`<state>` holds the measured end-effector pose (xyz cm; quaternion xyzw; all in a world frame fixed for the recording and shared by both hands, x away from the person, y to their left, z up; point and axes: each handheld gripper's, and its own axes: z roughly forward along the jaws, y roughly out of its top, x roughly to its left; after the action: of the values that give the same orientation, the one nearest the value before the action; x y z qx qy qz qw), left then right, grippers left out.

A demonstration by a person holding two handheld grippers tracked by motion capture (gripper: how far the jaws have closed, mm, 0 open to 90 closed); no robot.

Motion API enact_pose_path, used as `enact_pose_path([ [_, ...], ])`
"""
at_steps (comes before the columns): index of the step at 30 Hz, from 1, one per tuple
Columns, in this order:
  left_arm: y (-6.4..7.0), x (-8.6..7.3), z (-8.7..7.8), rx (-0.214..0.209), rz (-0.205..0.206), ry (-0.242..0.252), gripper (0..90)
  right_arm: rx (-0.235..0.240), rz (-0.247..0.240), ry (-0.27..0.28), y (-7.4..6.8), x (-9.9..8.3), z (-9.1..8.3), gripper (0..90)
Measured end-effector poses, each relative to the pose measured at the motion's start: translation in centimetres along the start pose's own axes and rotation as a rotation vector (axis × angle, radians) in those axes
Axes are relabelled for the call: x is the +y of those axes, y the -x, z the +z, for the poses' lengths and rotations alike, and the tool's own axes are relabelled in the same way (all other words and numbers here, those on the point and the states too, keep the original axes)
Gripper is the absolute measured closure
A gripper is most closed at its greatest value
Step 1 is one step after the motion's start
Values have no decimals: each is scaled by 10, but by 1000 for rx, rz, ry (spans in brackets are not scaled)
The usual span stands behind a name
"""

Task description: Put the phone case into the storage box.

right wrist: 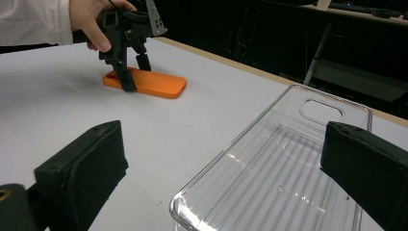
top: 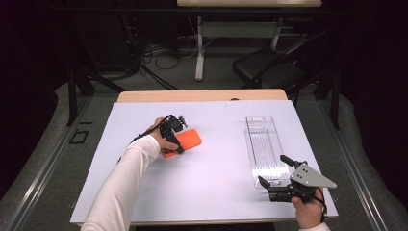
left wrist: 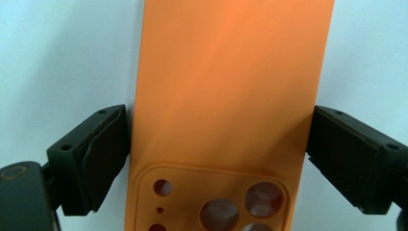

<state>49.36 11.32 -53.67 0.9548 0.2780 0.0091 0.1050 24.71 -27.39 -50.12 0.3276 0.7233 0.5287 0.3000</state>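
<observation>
Leftmost, the left gripper (top: 176, 136) stands over an orange phone case (top: 186, 141) lying flat on the white table (top: 216, 192); its jaws are spread, one on each long side of the case at the camera-cutout end, close to the edges without clearly pressing them. Further right, the right gripper (top: 275, 174) hovers with jaws wide apart, pinching nothing, just short of the near end of a clear plastic tray (top: 263, 144).
</observation>
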Motion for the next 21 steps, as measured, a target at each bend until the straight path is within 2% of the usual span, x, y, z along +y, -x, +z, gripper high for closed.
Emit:
enact_pose_path([
  [21,3,0,-1,9,12,-4,139,0,-5,7,0,0,0,21],
])
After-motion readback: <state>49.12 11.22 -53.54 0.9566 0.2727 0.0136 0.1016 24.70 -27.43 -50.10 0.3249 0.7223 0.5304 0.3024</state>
